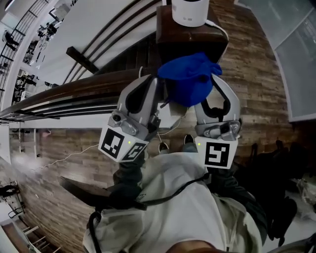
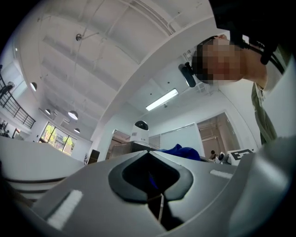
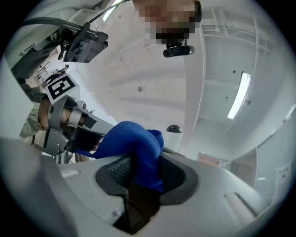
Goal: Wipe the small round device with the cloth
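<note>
The small round device (image 1: 190, 12) is white and stands on a dark wooden stand (image 1: 170, 42) at the top of the head view. Its black dome shows in the left gripper view (image 2: 140, 131) and the right gripper view (image 3: 174, 131). Just below the stand, a bunched blue cloth (image 1: 190, 79) hangs between both grippers. My left gripper (image 1: 161, 97) is shut on one thin edge of the cloth (image 2: 150, 179). My right gripper (image 1: 214, 81) is shut on a thick fold of the cloth (image 3: 138, 148). The cloth is short of the device and does not touch it.
A dark wooden handrail (image 1: 74, 89) runs across the left, over a drop to a lower floor. Wood planking (image 1: 256, 74) lies around the stand, and a glass panel (image 1: 296, 49) is at the right. A white cable (image 1: 74, 155) trails on the floor by the person's shoes (image 1: 163, 147).
</note>
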A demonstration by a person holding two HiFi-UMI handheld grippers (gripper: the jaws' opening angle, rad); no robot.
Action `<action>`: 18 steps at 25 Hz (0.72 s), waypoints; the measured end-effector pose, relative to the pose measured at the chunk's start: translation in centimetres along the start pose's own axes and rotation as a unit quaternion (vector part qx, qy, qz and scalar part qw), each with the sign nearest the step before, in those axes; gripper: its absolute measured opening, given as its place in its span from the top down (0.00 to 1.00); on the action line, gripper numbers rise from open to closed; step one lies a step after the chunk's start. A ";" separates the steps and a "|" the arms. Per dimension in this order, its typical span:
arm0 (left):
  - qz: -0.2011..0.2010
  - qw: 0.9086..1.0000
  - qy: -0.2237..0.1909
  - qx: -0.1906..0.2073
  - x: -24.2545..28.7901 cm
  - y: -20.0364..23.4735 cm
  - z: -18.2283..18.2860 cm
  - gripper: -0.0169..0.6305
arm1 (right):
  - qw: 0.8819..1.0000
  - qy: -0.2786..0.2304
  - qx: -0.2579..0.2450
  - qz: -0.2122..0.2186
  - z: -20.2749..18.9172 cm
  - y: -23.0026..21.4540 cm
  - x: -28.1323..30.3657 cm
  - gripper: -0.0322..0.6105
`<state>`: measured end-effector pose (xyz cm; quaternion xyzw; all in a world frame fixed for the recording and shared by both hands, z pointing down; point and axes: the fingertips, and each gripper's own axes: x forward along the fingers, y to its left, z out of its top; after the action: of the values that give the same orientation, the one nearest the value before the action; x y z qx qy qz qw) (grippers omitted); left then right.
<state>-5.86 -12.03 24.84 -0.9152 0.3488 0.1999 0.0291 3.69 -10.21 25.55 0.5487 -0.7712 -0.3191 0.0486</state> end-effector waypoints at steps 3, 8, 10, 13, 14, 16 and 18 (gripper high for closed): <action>0.000 1.000 0.004 -0.007 -0.4 -0.2 -0.6 0.97 | 1.000 0.006 0.027 -0.004 -0.5 0.0 -0.4 0.73; -0.001 1.000 0.006 -0.014 0.0 -1.0 -1.5 0.97 | 0.999 0.013 0.040 -0.009 -1.3 -0.7 -1.1 0.73; 0.002 1.000 0.005 -0.015 0.1 -1.0 -1.6 0.97 | 0.999 0.015 0.039 -0.008 -1.5 -0.7 -1.2 0.73; 0.006 1.000 0.001 -0.017 0.1 -1.0 -1.5 0.97 | 0.999 0.012 0.037 -0.002 -1.3 -0.6 -1.4 0.73; 0.008 1.000 0.000 -0.017 0.1 -1.0 -1.5 0.97 | 0.999 0.009 0.037 -0.001 -1.2 -0.6 -1.5 0.73; 0.011 1.000 -0.001 -0.018 0.2 -0.9 -1.5 0.97 | 0.999 0.006 0.035 0.001 -1.1 -0.6 -1.5 0.73; 0.015 1.000 0.002 -0.018 0.2 -0.7 -1.8 0.97 | 0.999 0.005 0.032 0.004 -1.1 -0.5 -1.4 0.73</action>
<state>-4.62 -11.95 26.30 -0.9105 0.3592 0.2048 0.0090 5.13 -9.53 26.48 0.5488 -0.7827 -0.2913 0.0361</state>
